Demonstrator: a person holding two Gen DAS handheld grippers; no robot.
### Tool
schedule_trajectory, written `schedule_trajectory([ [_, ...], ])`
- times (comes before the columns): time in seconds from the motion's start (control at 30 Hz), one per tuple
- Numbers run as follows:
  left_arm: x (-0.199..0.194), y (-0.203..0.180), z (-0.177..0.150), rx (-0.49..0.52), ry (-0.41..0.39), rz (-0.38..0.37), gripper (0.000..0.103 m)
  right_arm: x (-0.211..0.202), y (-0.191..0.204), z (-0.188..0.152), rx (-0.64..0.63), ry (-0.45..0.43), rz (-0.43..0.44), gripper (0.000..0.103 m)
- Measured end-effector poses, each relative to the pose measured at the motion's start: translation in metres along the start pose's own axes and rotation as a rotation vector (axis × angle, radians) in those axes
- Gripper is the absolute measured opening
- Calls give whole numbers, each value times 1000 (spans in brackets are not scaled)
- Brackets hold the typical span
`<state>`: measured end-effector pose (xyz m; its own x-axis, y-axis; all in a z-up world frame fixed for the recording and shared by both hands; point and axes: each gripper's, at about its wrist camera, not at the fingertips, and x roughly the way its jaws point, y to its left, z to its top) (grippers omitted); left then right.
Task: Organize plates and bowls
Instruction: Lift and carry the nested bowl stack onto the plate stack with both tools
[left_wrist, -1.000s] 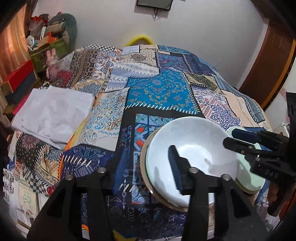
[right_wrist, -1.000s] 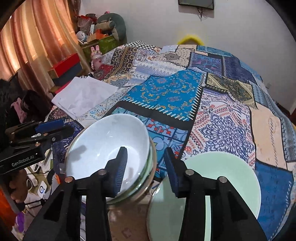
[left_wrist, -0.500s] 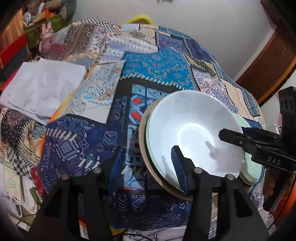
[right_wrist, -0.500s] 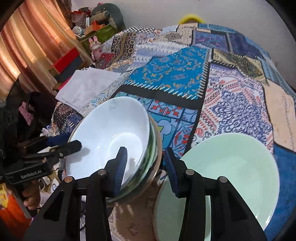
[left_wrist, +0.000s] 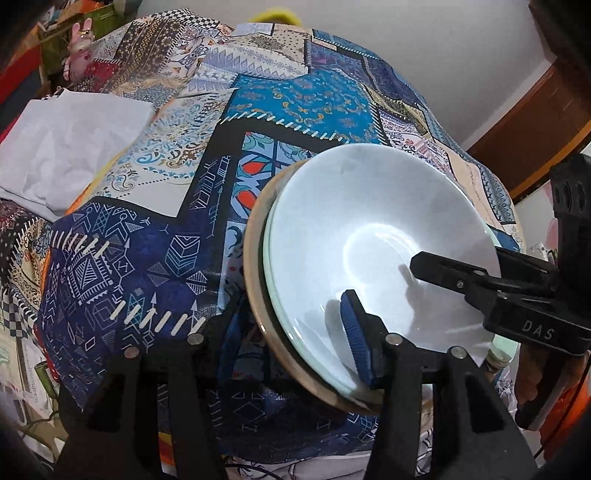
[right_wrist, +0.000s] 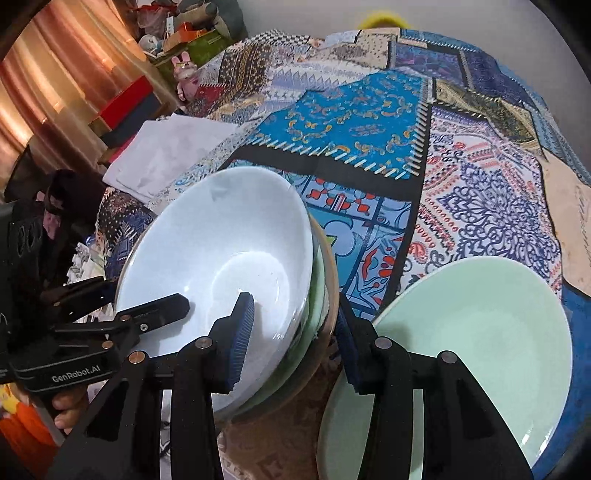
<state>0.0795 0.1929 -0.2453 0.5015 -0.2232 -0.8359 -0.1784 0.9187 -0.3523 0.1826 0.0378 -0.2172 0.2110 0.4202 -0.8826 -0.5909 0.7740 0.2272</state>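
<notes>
Pale blue-white glazed ceramic — a deep round bowl (right_wrist: 221, 258) — is seen nested on top of a stack with a green dish and a tan-rimmed plate (left_wrist: 255, 266) beneath. The stack's rim is straddled at 5 o'clock by the right gripper (right_wrist: 291, 332) and at 7 o'clock by the left gripper (left_wrist: 288, 321); on both, the jaws stand apart, one pad inside the bowl and one outside, nothing clamped (contact cannot be told). A mint-green round shallow plate (right_wrist: 480, 332) lies just beside the stack at 3 o'clock, nearer the right gripper. Everything rests on a patchwork-printed blue cloth (right_wrist: 351, 122), with a folded white cloth (left_wrist: 66, 140) at 10 o'clock — curtains and clutter beyond.
</notes>
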Motion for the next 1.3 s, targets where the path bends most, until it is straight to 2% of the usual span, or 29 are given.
schedule_trajectory([
  [0.1, 1, -2, -1, -4, 4, -14, 39, 4, 2, 0, 5, 0, -7, 42],
  [0.3, -3, -3, -5, -6, -9, -5, 37, 0, 0, -2, 19, -14, 5, 39],
  [0.53, -6, -10, -6, 12, -23, 45, 37, -4, -9, -4, 102, -48, 46, 33],
  [0.87, -7, -14, 1, -8, -18, 76, 37, -9, -11, -7, 147, -77, 63, 31],
  [1.3, -19, -32, 13, 15, -43, 69, 37, -37, -18, -4, 166, -167, 57, 29],
])
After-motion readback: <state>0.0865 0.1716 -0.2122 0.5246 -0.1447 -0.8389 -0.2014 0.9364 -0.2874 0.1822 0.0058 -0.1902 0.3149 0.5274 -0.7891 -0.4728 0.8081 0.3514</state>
